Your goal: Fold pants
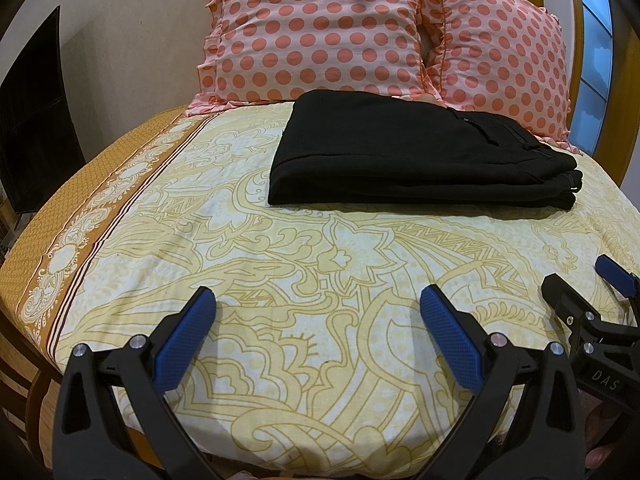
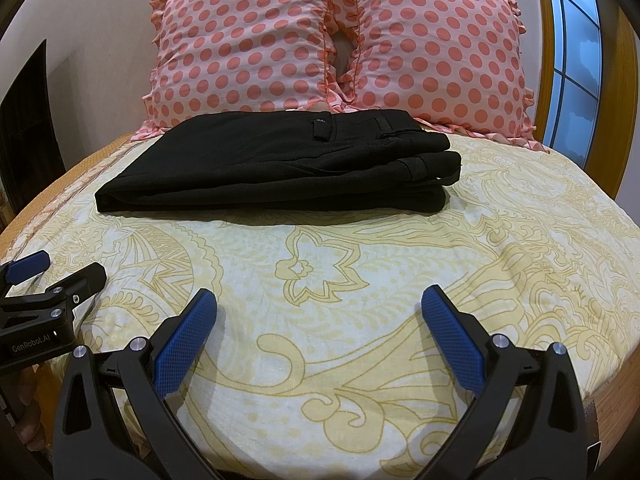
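Note:
Black pants [image 1: 416,152] lie folded in a thick flat rectangle on the bed, just in front of the pillows; they also show in the right wrist view [image 2: 288,168], waistband to the right. My left gripper [image 1: 318,304] is open and empty, low over the sheet, well short of the pants. My right gripper [image 2: 320,304] is open and empty too, equally far back. The right gripper shows at the right edge of the left wrist view [image 1: 588,280], and the left gripper at the left edge of the right wrist view [image 2: 60,268].
The bed has a yellow patterned sheet [image 1: 280,264] with an orange border on the left [image 1: 80,208]. Two pink polka-dot pillows [image 1: 312,28] [image 2: 436,56] stand at the head. A dark screen [image 1: 28,120] is at left, a window [image 2: 572,52] at right.

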A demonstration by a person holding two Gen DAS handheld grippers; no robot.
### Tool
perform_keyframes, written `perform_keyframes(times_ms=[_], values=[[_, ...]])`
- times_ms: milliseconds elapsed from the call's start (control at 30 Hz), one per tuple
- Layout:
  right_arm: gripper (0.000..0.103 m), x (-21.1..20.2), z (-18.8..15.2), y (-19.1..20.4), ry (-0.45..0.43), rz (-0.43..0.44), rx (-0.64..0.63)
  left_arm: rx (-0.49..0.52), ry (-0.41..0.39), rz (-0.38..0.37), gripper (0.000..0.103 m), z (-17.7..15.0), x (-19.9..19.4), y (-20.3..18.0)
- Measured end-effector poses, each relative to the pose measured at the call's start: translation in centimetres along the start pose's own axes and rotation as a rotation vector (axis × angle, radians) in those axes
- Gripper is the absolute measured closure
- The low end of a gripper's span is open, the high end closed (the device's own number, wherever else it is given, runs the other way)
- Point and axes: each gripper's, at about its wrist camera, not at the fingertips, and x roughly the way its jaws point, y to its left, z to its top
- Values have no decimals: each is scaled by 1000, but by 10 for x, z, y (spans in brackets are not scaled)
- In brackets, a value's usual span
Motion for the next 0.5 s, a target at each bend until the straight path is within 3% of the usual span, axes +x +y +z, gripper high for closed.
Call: perform_keyframes(times_ms=[500], values=[[1, 0, 0, 0, -1, -1, 1, -1, 4, -1, 2, 0, 1, 2]])
